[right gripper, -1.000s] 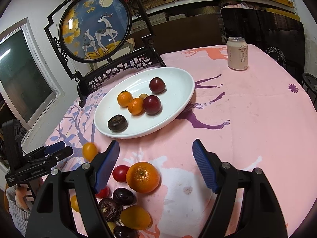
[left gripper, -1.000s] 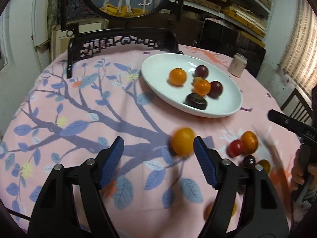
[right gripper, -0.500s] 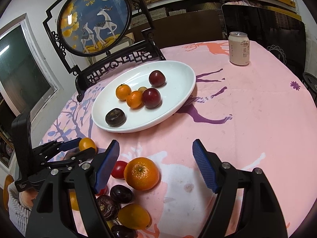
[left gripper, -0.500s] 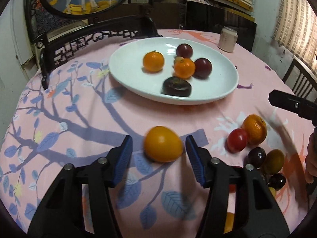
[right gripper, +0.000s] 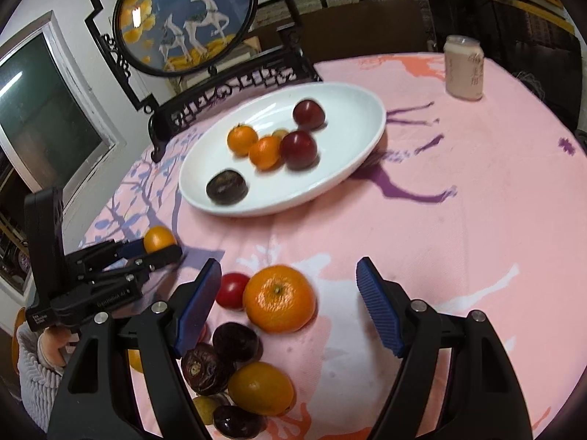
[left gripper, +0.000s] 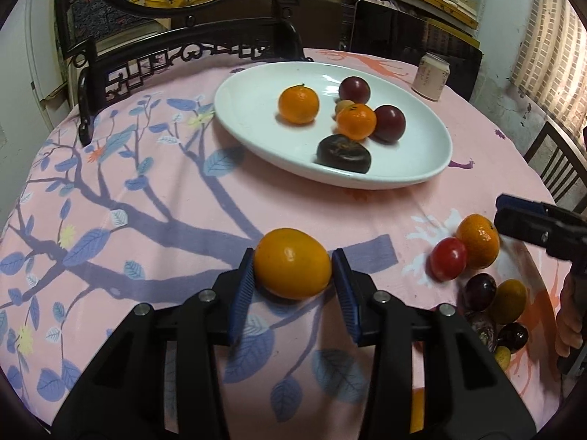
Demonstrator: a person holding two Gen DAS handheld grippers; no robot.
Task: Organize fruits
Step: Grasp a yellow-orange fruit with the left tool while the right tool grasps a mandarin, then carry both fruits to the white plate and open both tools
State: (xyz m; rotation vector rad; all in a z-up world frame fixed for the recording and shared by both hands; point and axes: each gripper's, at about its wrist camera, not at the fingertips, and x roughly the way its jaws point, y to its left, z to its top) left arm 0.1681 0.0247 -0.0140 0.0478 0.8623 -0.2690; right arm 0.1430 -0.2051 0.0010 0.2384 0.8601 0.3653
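Note:
My left gripper [left gripper: 292, 275] is shut on a smooth orange-yellow fruit [left gripper: 292, 263], low over the pink cloth; it also shows in the right wrist view [right gripper: 158, 239]. A white oval plate [left gripper: 256, 135] beyond it holds two oranges, two dark red plums and a black fruit. My right gripper [right gripper: 288, 300] is open above a pile of loose fruit: a big orange [right gripper: 279, 302], a red tomato [right gripper: 232, 289], dark plums and a yellow fruit [right gripper: 260, 388].
A drink can [right gripper: 463, 68] stands at the far right of the table. A black carved stand with a round deer picture [right gripper: 187, 18] sits behind the plate. A dark chair [left gripper: 557, 168] stands at the right table edge.
My left gripper moved forward around the orange-yellow fruit and shut on it. The right gripper stayed open over the fruit pile and shifted slightly.

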